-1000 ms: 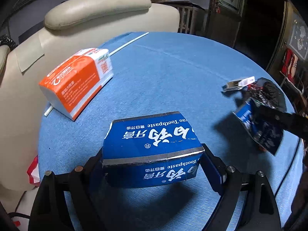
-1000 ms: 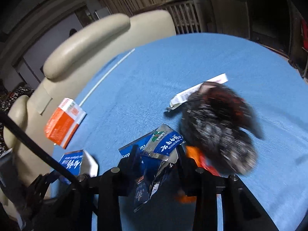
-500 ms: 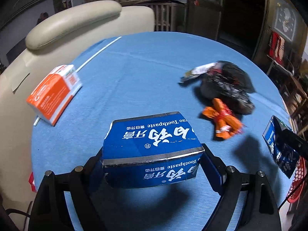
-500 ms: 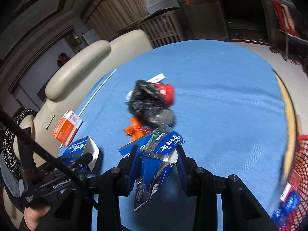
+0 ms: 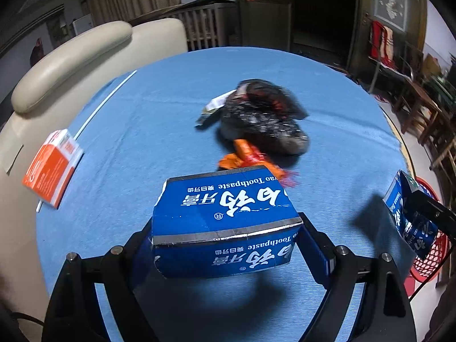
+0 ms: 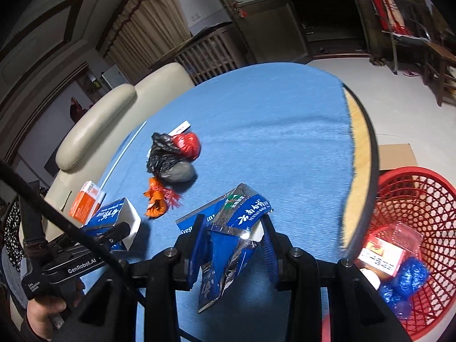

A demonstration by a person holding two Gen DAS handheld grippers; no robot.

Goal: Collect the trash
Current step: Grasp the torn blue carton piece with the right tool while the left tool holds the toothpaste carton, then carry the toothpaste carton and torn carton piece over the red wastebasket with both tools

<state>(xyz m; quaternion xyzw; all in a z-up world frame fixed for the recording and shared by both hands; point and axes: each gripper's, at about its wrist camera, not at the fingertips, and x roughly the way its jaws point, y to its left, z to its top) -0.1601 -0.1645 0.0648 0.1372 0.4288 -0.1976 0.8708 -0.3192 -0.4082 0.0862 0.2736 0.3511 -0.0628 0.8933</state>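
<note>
I find my left gripper (image 5: pixel 225 245) clamped on a blue toothpaste box (image 5: pixel 225 222), held above the blue tablecloth (image 5: pixel 159 108). My right gripper (image 6: pixel 233 245) is clenched on a crumpled blue carton (image 6: pixel 233 233), just inside the table edge. In the right wrist view, a red mesh basket (image 6: pixel 421 193) stands at 3 o'clock beside the table, with trash inside. A black bag (image 6: pixel 168 156) and orange wrapper (image 6: pixel 155 196) lie at 10 o'clock; an orange box (image 6: pixel 84 205) sits near 9.
</note>
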